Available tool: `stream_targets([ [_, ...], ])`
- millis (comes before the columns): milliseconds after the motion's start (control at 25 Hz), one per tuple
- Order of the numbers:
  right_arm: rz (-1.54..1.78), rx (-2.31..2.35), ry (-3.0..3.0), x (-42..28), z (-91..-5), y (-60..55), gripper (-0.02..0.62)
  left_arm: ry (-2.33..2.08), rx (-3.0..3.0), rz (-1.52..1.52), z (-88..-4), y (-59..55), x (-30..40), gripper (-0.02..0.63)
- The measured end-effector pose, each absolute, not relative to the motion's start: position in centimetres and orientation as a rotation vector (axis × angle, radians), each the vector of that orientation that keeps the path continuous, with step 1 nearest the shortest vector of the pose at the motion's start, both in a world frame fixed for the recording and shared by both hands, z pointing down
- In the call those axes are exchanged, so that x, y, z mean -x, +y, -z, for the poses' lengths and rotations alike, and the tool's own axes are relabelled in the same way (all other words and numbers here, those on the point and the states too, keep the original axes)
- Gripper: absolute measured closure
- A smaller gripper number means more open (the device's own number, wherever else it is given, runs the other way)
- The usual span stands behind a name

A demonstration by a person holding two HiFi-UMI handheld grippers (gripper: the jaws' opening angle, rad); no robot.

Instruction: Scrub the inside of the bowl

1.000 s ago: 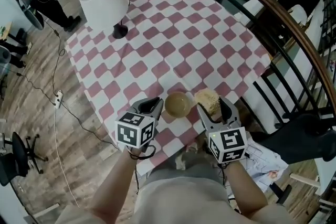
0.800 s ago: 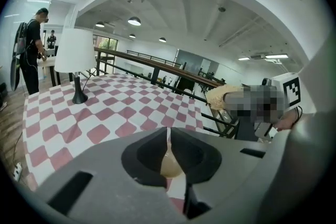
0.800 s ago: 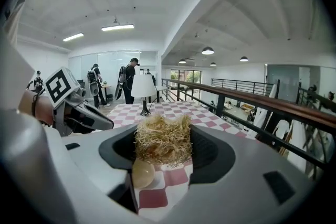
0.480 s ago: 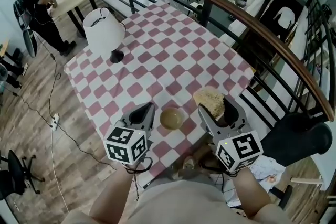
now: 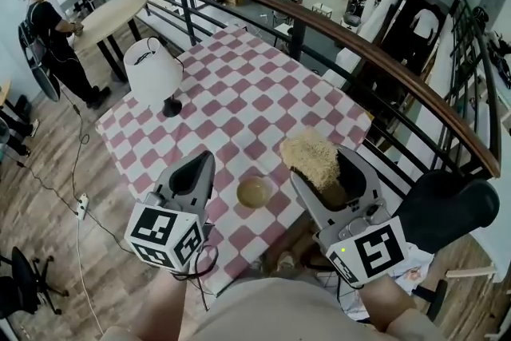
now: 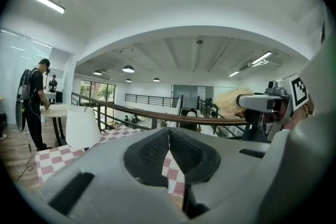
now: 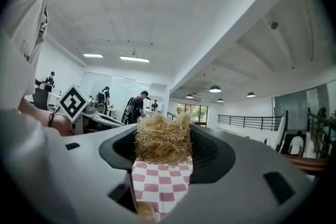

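checkered bench (image 5: 239,92) bears one bowl (image 5: 255,191), whole only in head view; left gripper (image 6: 168,132) closed empty, right gripper (image 7: 164,138) clamps one scrubber (image 5: 310,156).

Bowl (image 7: 144,211): mostly hiding behind the right claw (image 7: 163,136).
Lamp (image 6: 82,127): base hiding behind the left claw (image 6: 168,132).
Surface (image 5: 239,100): near corner lying hidden under the person's torso (image 5: 271,307).
Scrubber (image 5: 307,152): fibres covering the right claw's tips.

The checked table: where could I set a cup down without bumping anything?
The table is bare across its middle and far side, between the lamp at the left corner and the railing. The near edge is crowded: the bowl sits there, with the left tongs and the right tongs, gripping a fibre scrubber, hovering above either side.
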State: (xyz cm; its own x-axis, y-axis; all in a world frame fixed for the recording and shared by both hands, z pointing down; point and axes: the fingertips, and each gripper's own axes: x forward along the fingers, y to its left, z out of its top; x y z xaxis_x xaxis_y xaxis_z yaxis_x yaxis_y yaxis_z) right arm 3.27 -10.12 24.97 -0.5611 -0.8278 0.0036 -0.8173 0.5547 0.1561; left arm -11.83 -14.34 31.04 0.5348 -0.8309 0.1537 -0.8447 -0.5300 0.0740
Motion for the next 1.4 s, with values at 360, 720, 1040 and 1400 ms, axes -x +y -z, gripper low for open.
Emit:
stream_targets([
  [360, 0.381, -1.464, -2.739, -3.8, -19.7, -5.6, 0.337, -1.665, -2.791, -0.035, -23.8, -11.1, 12.3, 0.589],
  [720, 0.348, -1.477, -2.708, -3.6, -22.5, -4.3, 0.337, -1.669, -2.818, -0.052, -24.8, -8.8, 11.3, 0.589],
  [1040, 0.311, -1.429, -2.629, -3.6, -25.5, -5.0, 0.339, -1.606, -2.798, -0.114, -27.2, -8.8, 10.8, 0.589],
  [1400, 0.282, -1.425, -2.592, -4.0, -26.1, -5.9, 0.339, -1.578, -2.766, -0.074, -27.5, -9.3, 10.6, 0.589],
])
